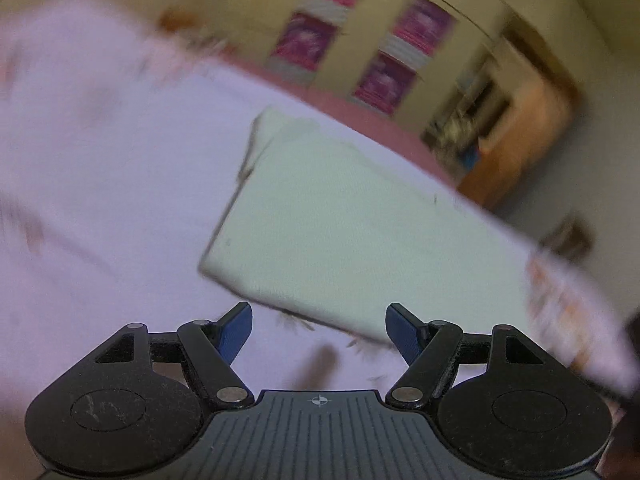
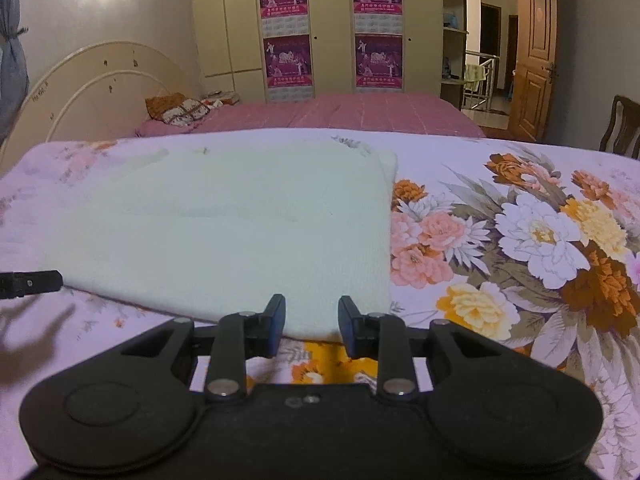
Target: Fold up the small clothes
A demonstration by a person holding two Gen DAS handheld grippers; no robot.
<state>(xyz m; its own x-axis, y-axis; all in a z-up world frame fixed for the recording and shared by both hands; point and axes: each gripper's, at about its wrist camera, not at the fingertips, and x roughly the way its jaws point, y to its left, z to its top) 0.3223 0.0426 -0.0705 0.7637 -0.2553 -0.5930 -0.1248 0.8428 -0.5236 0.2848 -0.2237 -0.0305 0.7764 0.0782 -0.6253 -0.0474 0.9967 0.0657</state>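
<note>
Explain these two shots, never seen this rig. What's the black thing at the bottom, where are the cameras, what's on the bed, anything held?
There is no robot arm: a person holds a two-finger gripper in each hand, and each carries a fisheye camera looking forward along its fingers. The black hardware at the bottom is that gripper.

The blurred, tilted picture is from the left gripper; the sharp one is from the right gripper.

On the floral bedsheet lies a pale folded cloth, seen again in the left view.

Nothing is held. Both grippers are open with blue pads apart, close to the cloth's near edge; the left stands wider. The dark tip at the right view's left edge looks like part of the left gripper.
</note>
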